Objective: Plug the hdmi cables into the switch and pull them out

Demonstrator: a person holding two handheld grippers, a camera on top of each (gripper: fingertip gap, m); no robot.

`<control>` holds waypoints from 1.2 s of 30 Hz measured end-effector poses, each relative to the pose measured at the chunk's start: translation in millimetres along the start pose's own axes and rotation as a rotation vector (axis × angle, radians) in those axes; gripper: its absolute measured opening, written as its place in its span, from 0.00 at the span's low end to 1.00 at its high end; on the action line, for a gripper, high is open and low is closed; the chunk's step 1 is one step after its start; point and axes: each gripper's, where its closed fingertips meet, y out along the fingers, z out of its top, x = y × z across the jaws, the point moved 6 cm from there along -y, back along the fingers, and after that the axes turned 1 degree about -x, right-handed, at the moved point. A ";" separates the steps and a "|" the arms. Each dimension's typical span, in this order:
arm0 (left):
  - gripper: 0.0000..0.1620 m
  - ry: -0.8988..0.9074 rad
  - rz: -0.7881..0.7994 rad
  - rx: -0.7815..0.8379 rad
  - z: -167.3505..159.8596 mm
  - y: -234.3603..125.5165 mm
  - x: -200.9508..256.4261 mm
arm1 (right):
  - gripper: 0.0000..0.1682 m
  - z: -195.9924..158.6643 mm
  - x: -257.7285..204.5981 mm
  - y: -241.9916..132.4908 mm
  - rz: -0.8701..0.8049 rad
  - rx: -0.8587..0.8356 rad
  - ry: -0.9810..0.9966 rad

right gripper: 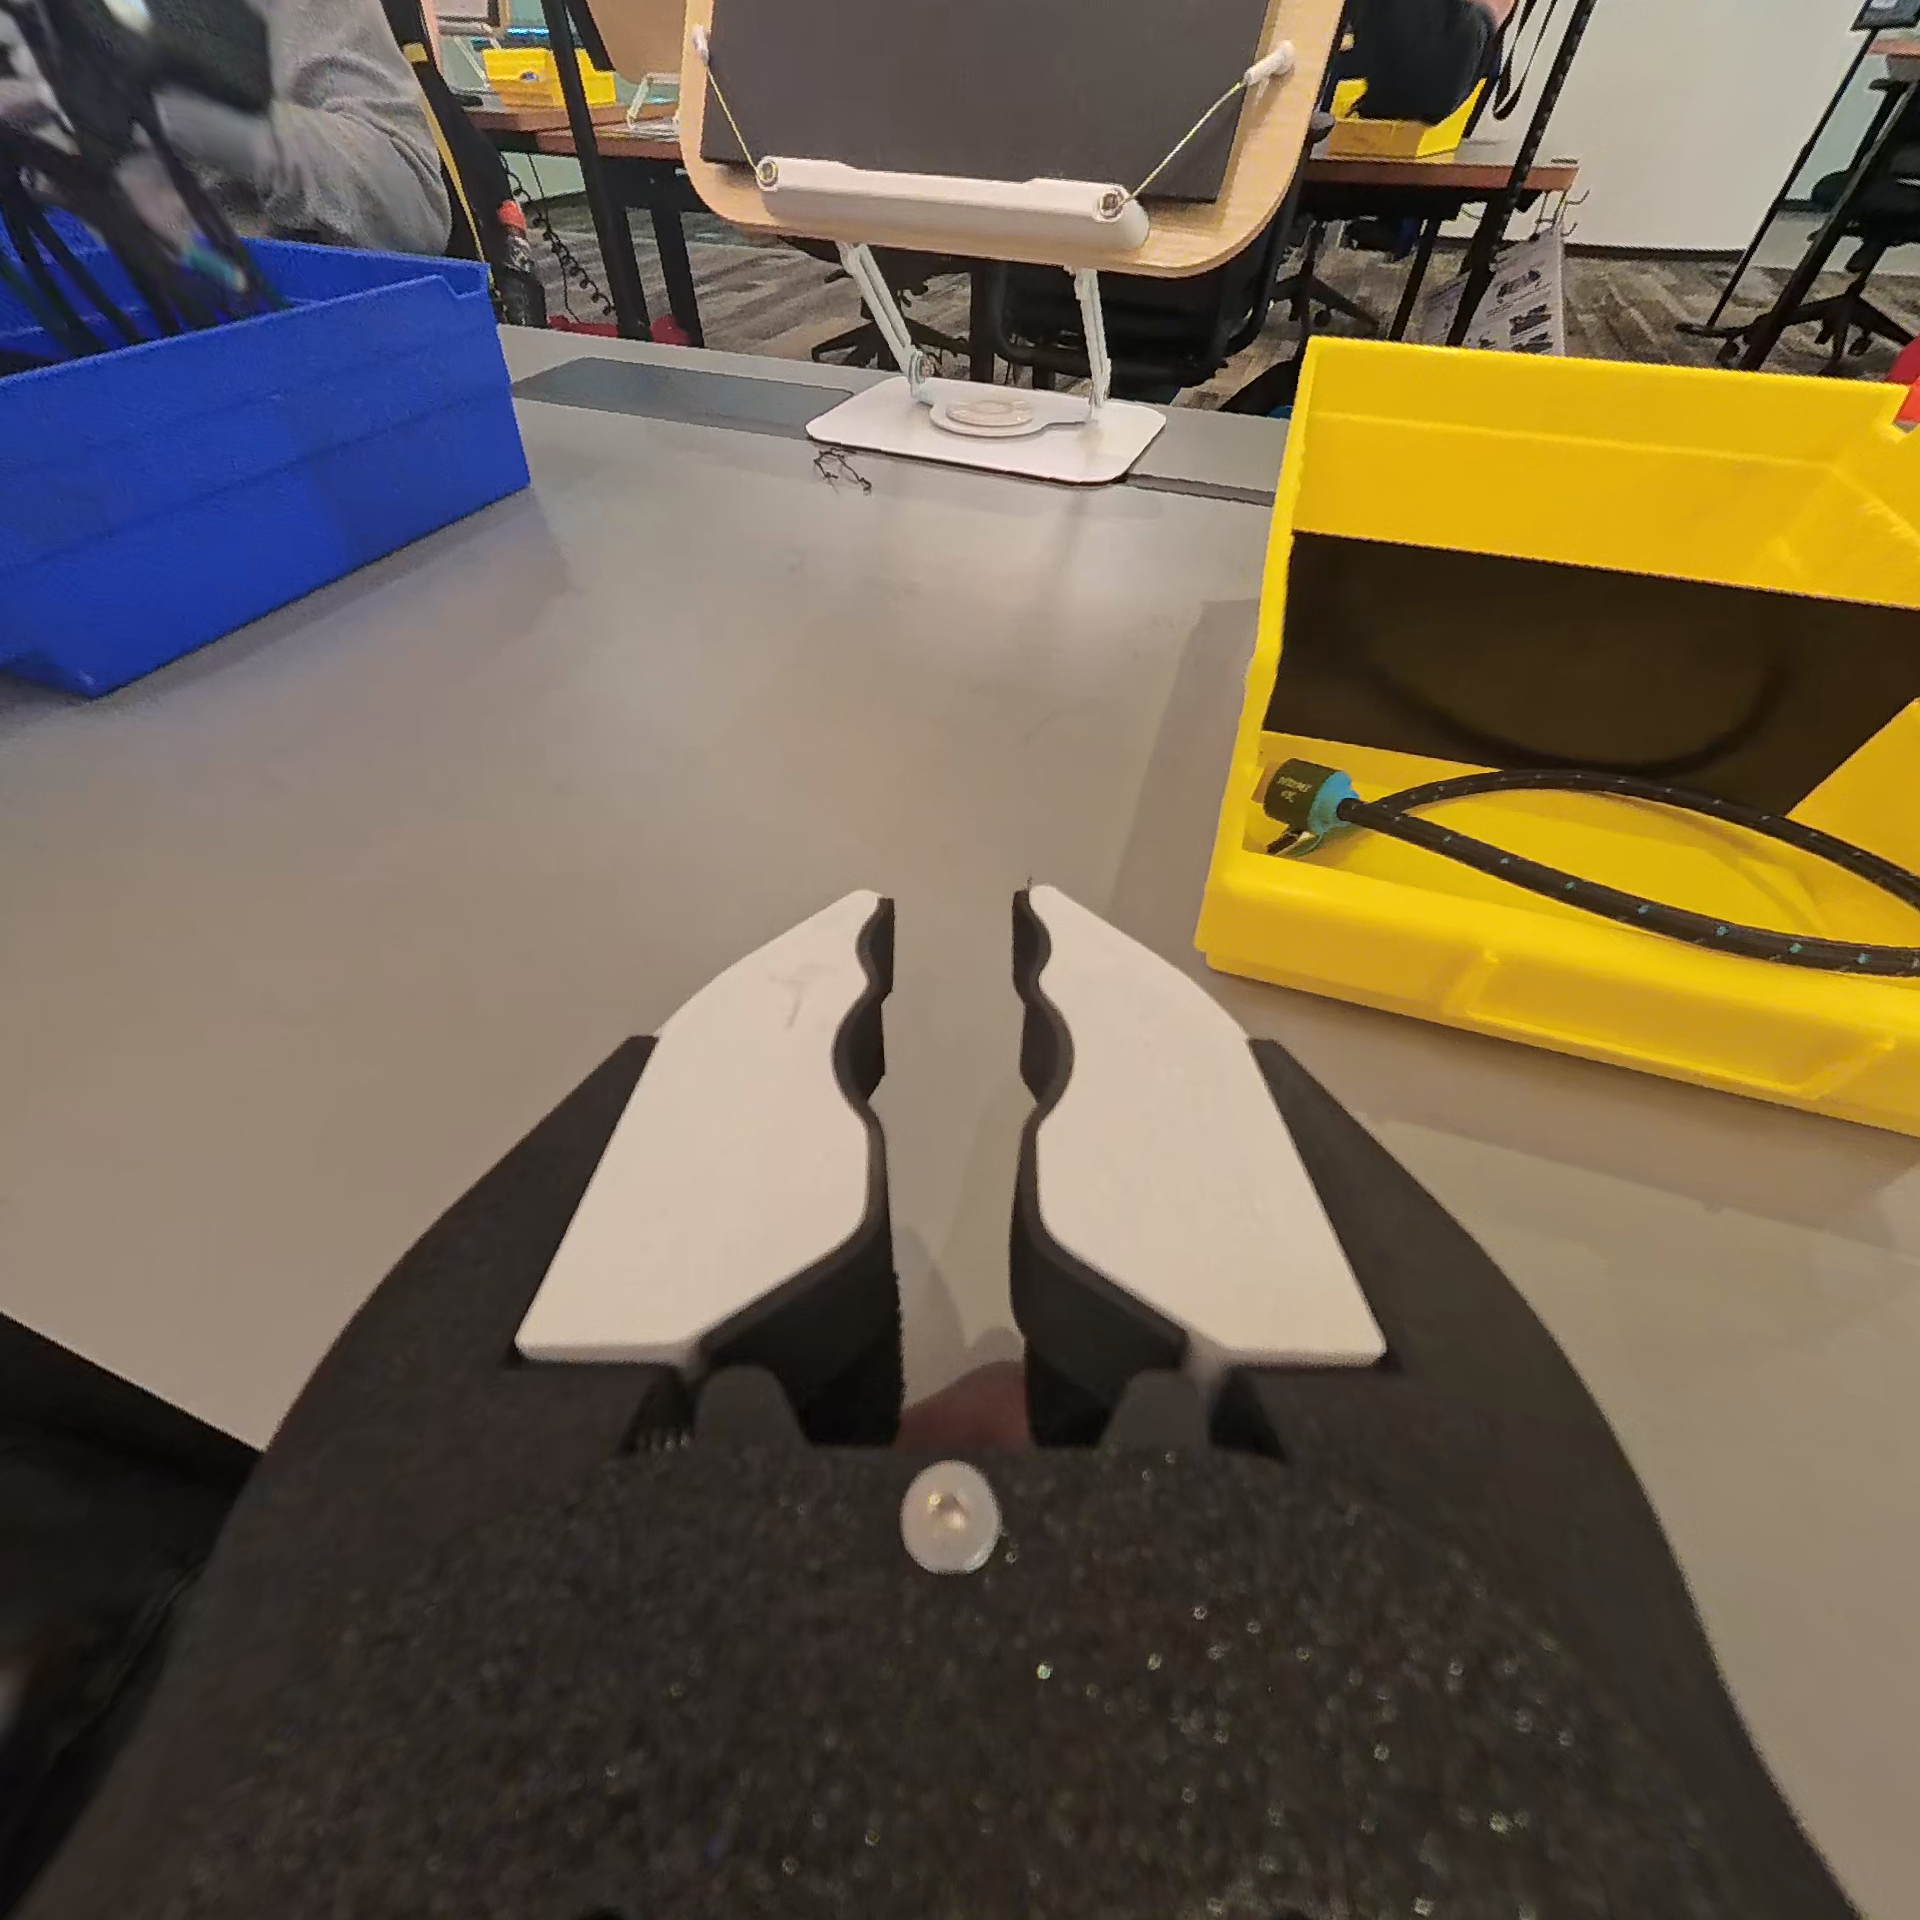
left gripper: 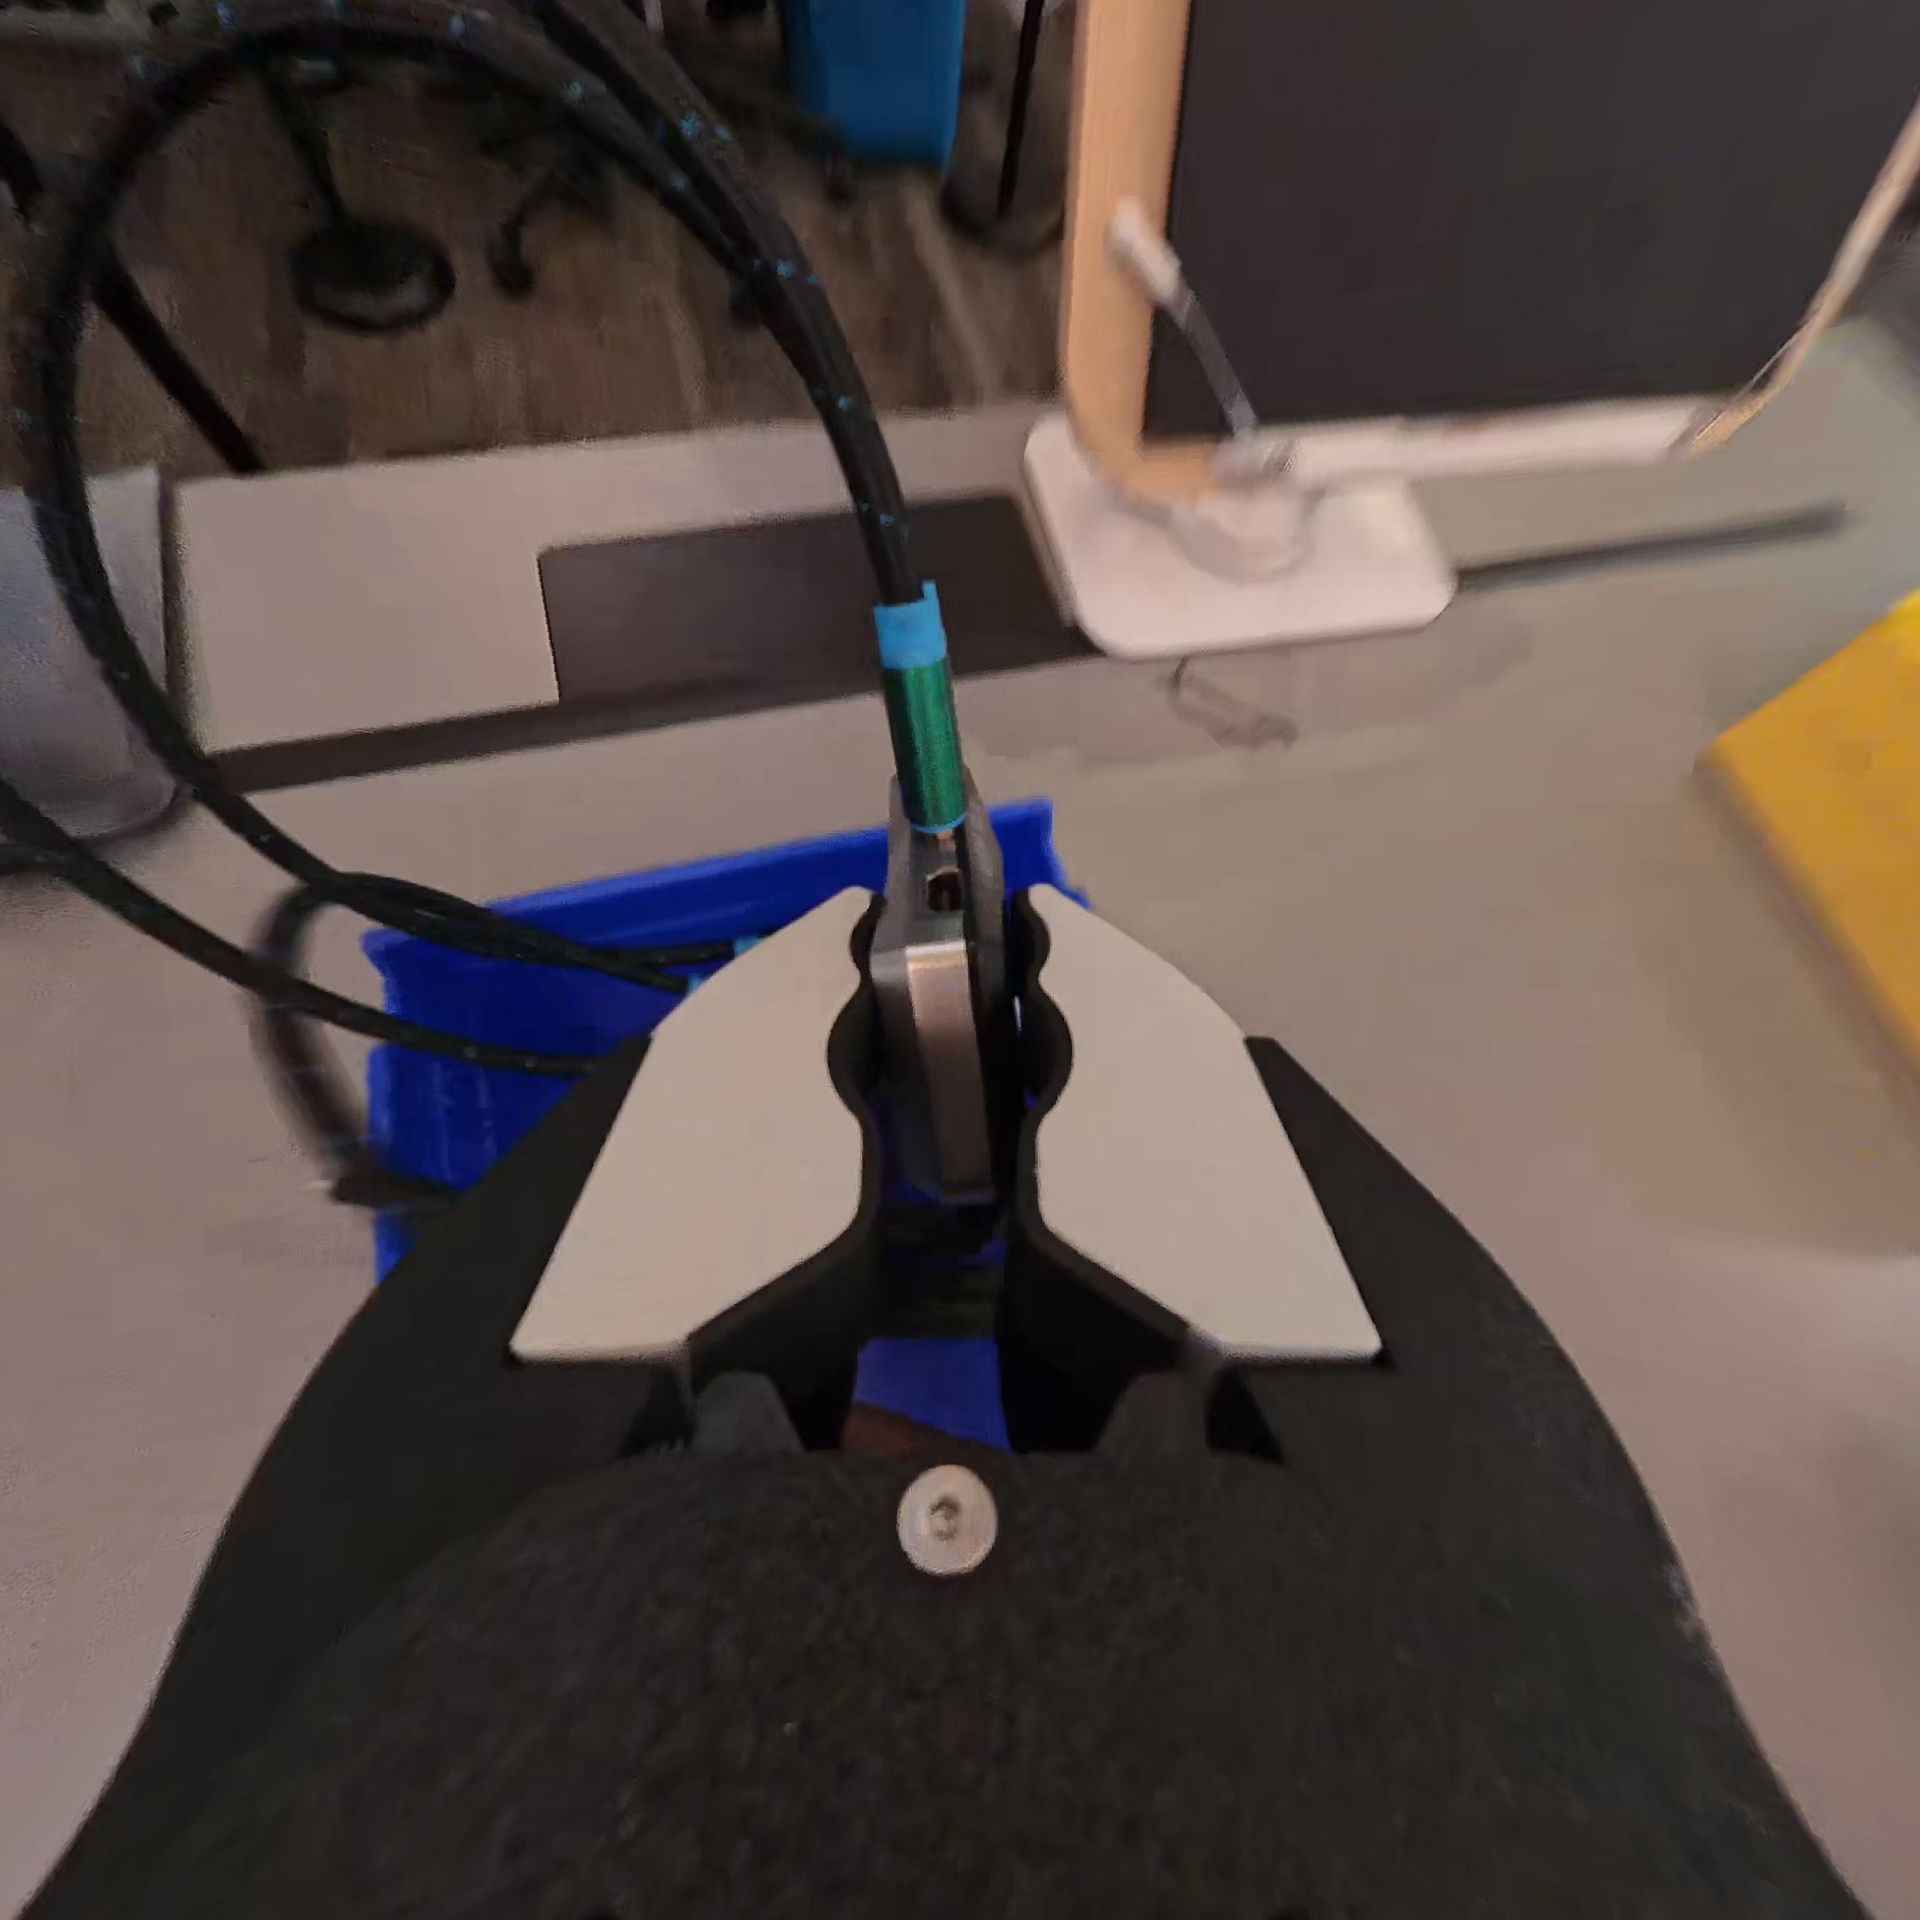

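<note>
1. Your left claw (left gripper: 943,914) is clamped on a cable plug (left gripper: 935,1029) at frame centre, above the blue bin (left gripper: 499,997).
2. Your right claw (right gripper: 952,914) hangs slightly open, holding nothing, over the desk (right gripper: 644,748).
3. A second cable (right gripper: 1579,842) lies in the yellow bin (right gripper: 1558,966) at right.

Braided cloth cable (left gripper: 831,343), glossy plastic yellow bin (right gripper: 1558,457), matt table (right gripper: 727,748)
</note>
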 end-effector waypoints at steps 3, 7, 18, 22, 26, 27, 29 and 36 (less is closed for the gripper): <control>0.13 -0.044 -0.136 0.184 36.5 -46.8 -0.4 | 0.13 0.5 -2.9 0.9 0.007 -0.001 -0.008; 0.13 -0.067 -0.208 0.360 76.6 -109.0 -6.8 | 0.12 3.0 -7.1 2.9 0.013 0.007 -0.029; 0.13 -0.056 -0.378 0.425 110.9 -148.2 9.9 | 0.12 4.6 -15.5 8.4 0.038 0.009 -0.056; 0.13 0.150 -0.214 0.116 77.4 -97.7 24.1 | 0.12 4.8 -16.0 8.1 0.041 0.008 -0.060; 0.13 0.291 -0.032 -0.029 50.8 -77.4 6.7 | 0.12 4.0 -12.6 4.5 0.028 0.010 -0.056; 0.13 0.314 0.006 -0.067 43.9 -73.4 0.6 | 0.12 3.7 -11.6 3.7 0.027 0.009 -0.054; 0.13 0.334 0.028 -0.136 29.8 -67.0 -8.5 | 0.12 3.8 -10.2 2.6 0.025 0.010 -0.050; 0.13 0.313 0.010 -0.189 8.4 -64.1 -19.3 | 0.12 3.2 -14.2 3.2 0.029 0.002 -0.069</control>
